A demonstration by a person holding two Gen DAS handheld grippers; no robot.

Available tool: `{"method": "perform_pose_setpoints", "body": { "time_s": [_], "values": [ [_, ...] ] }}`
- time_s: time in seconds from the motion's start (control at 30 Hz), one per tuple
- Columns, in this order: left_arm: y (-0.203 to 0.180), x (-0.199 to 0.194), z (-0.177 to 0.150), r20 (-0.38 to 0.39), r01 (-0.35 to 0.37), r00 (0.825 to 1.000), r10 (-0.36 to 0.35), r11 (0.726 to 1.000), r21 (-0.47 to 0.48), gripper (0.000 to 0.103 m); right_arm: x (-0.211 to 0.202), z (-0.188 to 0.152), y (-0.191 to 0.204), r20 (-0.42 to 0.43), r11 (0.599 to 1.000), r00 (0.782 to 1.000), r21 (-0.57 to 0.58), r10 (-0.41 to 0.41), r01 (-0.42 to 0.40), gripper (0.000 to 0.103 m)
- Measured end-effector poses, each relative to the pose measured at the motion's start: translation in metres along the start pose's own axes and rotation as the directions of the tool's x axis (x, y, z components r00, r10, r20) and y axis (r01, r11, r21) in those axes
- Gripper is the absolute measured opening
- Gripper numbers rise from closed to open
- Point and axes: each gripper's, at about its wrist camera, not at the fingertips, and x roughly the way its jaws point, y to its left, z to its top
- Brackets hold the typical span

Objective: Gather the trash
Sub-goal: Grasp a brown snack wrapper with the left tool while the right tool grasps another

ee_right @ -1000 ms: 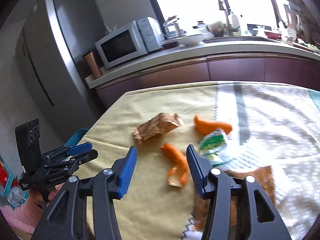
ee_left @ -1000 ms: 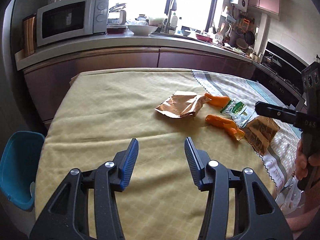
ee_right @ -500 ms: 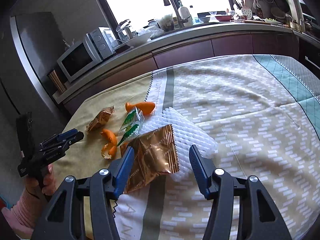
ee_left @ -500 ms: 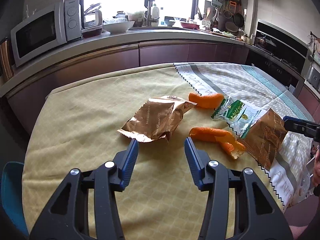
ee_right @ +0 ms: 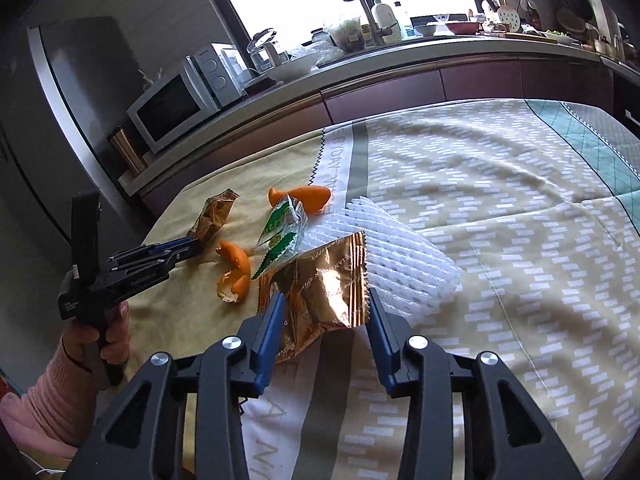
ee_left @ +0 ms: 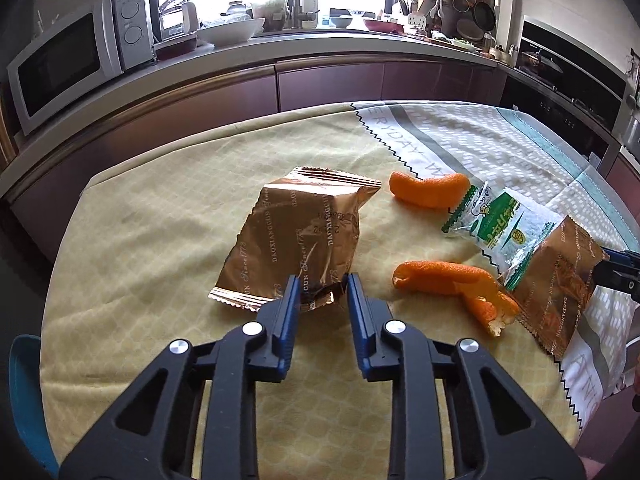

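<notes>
Trash lies on the yellow tablecloth (ee_left: 160, 248). A bronze foil wrapper (ee_left: 296, 240) lies in the middle; my left gripper (ee_left: 319, 290) has its fingers narrowed around the wrapper's near corner, a gap still showing. Two orange peels (ee_left: 448, 284) (ee_left: 428, 194), a green-white packet (ee_left: 500, 228) and a second bronze wrapper (ee_right: 324, 284) lie to the right. My right gripper (ee_right: 326, 308) is open, its fingers either side of that second wrapper's near edge. A white foam net (ee_right: 400, 248) lies under it.
A blue bin (ee_left: 24, 400) stands at the table's left edge. A kitchen counter (ee_left: 320, 48) with a microwave (ee_left: 72, 56) and dishes runs behind the table. A fridge (ee_right: 52, 128) stands at the left. My left gripper also shows in the right wrist view (ee_right: 192, 248).
Both grippers have moved forward to the wrappers. The left fingers have narrowed around the first wrapper's corner. The right fingers now straddle the second wrapper.
</notes>
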Motion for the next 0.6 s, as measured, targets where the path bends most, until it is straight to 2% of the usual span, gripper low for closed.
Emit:
{"method": "perform_pose_setpoints", "body": {
  "time_s": [0.07,0.13,0.4,0.47,0.6],
  "values": [
    [0.001,-0.002,0.000,0.008,-0.004,1.000,0.004,1.000,-0.004,0.019,-0.001,0.000,0.002,-0.004,1.000,1.000,-0.009,0.008,-0.008,0.026],
    [0.001,-0.005,-0.001,0.017,-0.006,1.000,0.007,1.000,-0.005,0.017,-0.001,0.000,0.004,-0.010,1.000,1.000,-0.017,0.018,-0.019,0.022],
    [0.009,-0.028,-0.007,0.050,0.004,0.999,-0.002,1.000,-0.030,0.015,-0.016,0.001,0.016,0.008,0.995,0.997,-0.052,0.083,-0.082,0.015],
    [0.012,-0.037,-0.010,0.064,0.015,0.998,-0.012,0.999,-0.044,0.015,-0.020,0.003,0.019,0.014,0.994,0.995,-0.063,0.095,-0.094,0.010],
    [0.019,-0.053,-0.017,0.083,0.025,0.996,-0.020,0.998,-0.063,0.015,-0.026,0.004,0.026,0.020,0.991,0.993,-0.077,0.113,-0.111,0.008]
  ]
}}
